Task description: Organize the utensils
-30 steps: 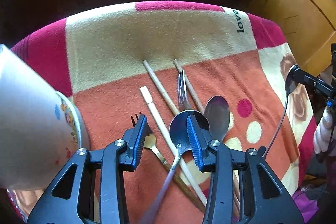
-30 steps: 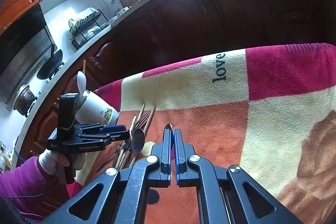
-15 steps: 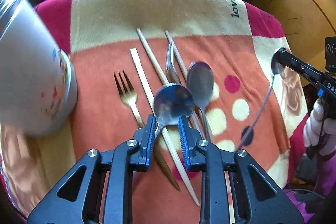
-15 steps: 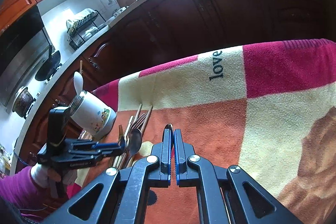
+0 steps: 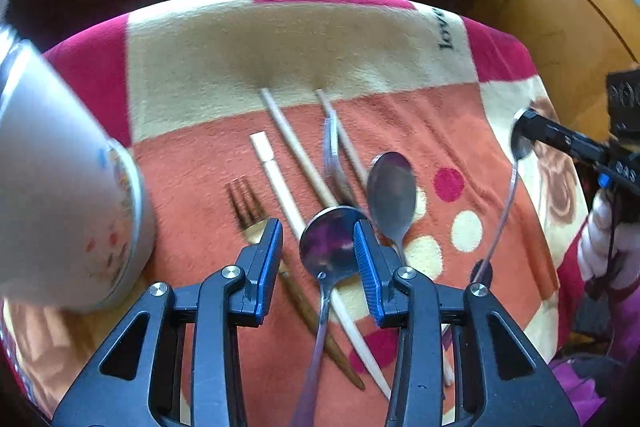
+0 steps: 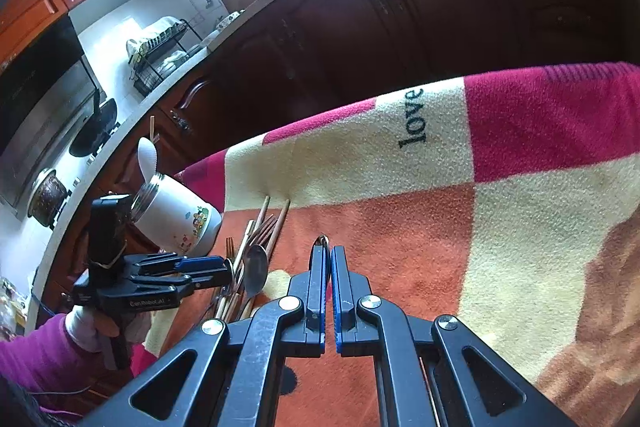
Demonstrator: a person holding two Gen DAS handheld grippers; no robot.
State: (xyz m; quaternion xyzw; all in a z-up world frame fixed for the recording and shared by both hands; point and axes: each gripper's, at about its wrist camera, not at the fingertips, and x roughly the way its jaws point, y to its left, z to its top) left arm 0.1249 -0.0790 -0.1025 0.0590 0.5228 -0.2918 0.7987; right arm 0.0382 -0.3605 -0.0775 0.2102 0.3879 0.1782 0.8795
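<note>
Several utensils lie on a checked blanket: a gold fork, pale chopsticks, a silver fork and a steel spoon. Another spoon rests across the chopsticks, its handle running down between the fingers of my left gripper. Those jaws are opening and the pads do not press on it. My right gripper is shut on the bowl of a third spoon, whose thin handle hangs down at the right of the left wrist view. The left gripper hovers over the utensil pile.
A white printed cup stands close at the left of the utensils, with a white spoon and a stick in it. Dark wooden cabinets lie beyond the blanket's far edge. A gloved hand in a magenta sleeve holds the left gripper.
The left gripper's jaws narrowed around the spoon's neck half a second ago and now stand wider apart. The spoon stays on the chopsticks. The right gripper keeps its spoon and has not moved.
</note>
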